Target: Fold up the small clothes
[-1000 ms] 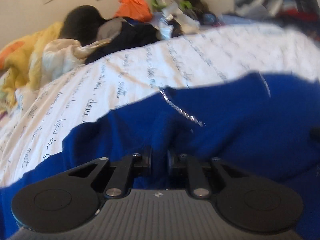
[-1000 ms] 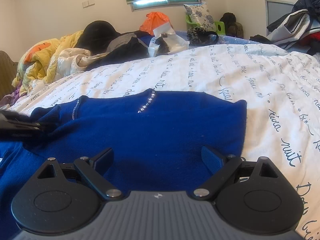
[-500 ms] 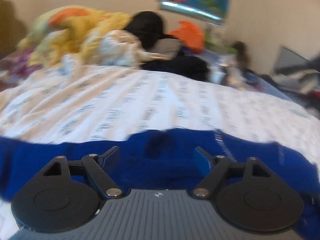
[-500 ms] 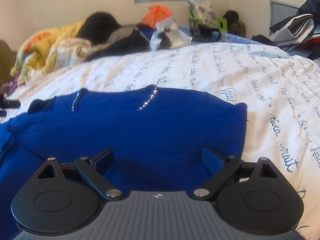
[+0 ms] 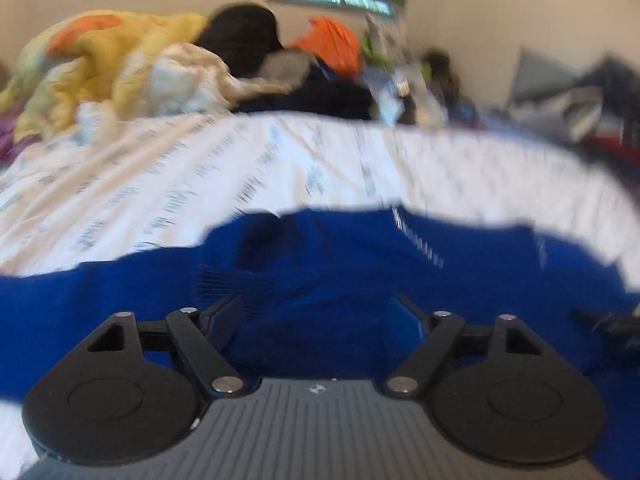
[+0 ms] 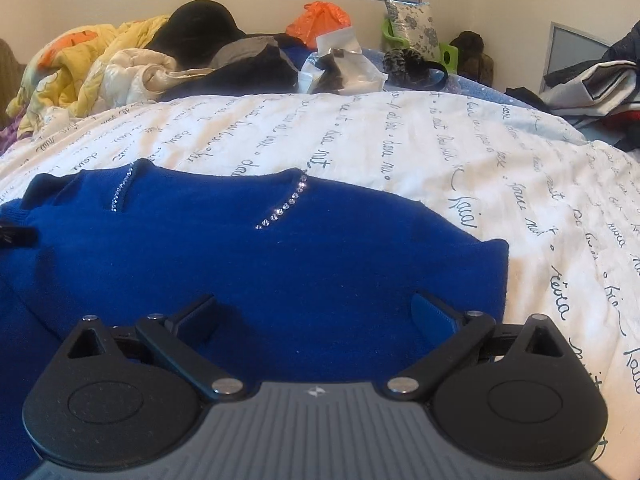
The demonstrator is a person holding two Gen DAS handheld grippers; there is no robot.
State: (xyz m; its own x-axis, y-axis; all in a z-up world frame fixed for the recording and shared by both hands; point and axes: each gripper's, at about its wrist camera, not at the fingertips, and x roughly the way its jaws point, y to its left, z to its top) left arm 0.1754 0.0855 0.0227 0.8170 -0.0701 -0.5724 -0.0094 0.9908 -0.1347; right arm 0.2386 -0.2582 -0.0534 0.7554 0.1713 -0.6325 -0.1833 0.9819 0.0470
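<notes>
Sweater [image 6: 256, 264], blue knit with two short lines of rhinestones at the neckline, lies on the white bedsheet [image 6: 400, 148] printed with script, its right side already turned in to a straight vertical edge. I judge it was laid here because the sheet gives the only broad flat surface; the clothes pile [image 6: 132, 60] occupies the far end, well apart from the work.

My right gripper [image 6: 314, 312] hangs low over the sweater's near part, jaws opening to their widest, blue fabric showing beneath the gap but neither pad pressing it. I read this as a release stance, kept low so as not to drag the fold out.

My left gripper [image 5: 316, 312] sits over the rumpled left portion of the sweater [image 5: 320, 272], jaws likewise opening, nothing pinched. That view is blurred, so fine creases cannot be confirmed.

Finding: left side is bunched, not yet flat; one fold appears done, the matching one outstanding. Risk noted: knit is slack and may slide when next lifted
</notes>
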